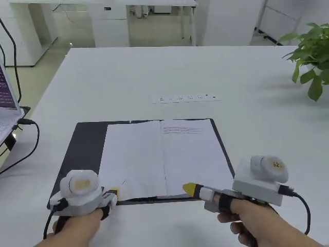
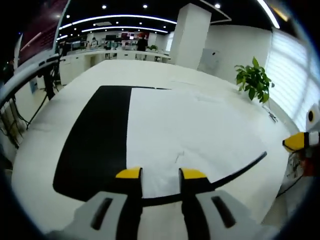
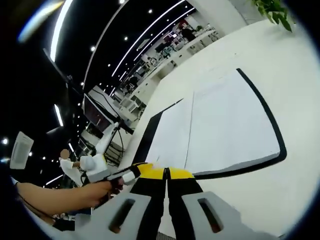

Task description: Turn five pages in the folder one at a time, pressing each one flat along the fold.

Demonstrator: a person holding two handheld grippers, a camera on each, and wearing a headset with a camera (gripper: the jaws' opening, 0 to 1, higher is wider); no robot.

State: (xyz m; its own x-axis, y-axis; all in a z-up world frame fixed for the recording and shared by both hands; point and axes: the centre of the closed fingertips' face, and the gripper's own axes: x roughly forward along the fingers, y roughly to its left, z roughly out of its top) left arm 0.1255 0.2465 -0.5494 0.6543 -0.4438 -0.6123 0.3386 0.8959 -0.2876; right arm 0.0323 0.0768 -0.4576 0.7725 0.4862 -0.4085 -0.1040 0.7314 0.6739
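Note:
A black folder (image 1: 86, 149) lies open on the white table, with white pages on both sides of its fold (image 1: 163, 154). The right page (image 1: 195, 154) carries a few printed lines near its top. My left gripper (image 1: 114, 194) (image 2: 161, 174) hovers open at the folder's near edge, over the left page (image 2: 165, 130), with nothing between its yellow tips. My right gripper (image 1: 189, 189) (image 3: 166, 172) is shut and empty, its yellow tips just at the folder's near edge close to the fold. It also enters the left gripper view from the right (image 2: 298, 141).
A white power strip (image 1: 186, 98) lies beyond the folder. A potted plant (image 1: 312, 56) stands at the far right. A laptop (image 1: 6, 100) and its black cables (image 1: 28, 139) sit at the left table edge.

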